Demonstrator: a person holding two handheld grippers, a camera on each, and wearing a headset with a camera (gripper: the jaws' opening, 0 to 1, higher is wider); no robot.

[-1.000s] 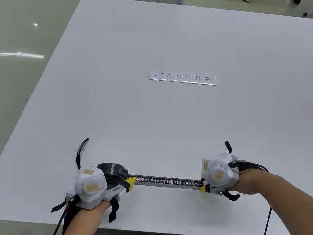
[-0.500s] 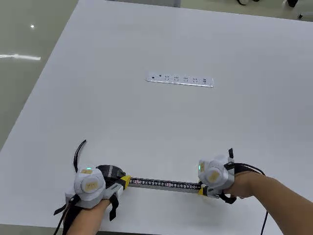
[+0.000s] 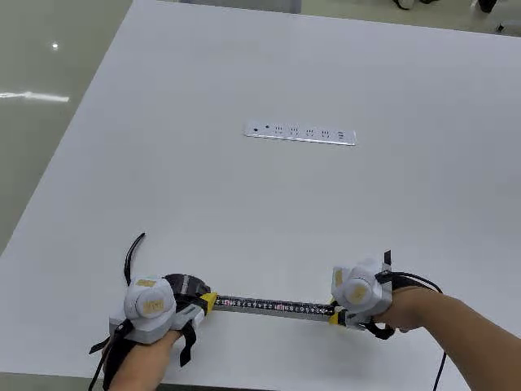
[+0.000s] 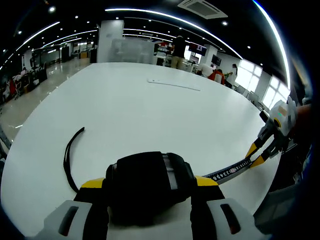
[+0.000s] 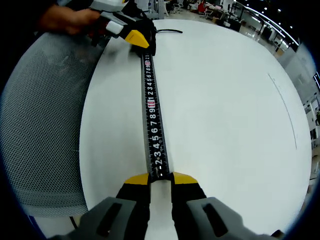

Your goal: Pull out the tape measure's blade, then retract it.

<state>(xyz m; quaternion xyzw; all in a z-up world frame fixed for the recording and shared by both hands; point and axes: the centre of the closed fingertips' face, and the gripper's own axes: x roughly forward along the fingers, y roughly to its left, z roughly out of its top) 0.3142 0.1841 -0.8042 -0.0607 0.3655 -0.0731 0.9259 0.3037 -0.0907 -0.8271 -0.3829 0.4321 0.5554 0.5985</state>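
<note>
Fingertips of the right gripper [image 5: 160, 179] sit close together, their yellow pads nipping the free end of the blade [image 5: 151, 115] at its lowest numbers. That narrow pinch looks meant to hold the thin steel flat and stop it snapping home. From there the blade runs straight across the table [image 3: 244, 204] toward 9 o'clock in the head view, printed side up, stretched taut rather than sagging.

At its far end the left gripper [image 3: 203, 303] has its jaws clamped on either side of the black case [image 4: 147, 182] of the tape measure. This looks like an anchoring grip, with the case pressed low on the table so the spring's pull has something to work against. The case's black strap [image 4: 67, 155] curls loose toward 11 o'clock from it, clear of both grippers.

The whole tape measure lies near the table's close edge, at about 6 o'clock, and a white power strip [image 3: 299, 133] lies well apart at 12 o'clock. My reading is that the blade is partly drawn out. Retraction would call for the right gripper to walk the tip back slowly.
</note>
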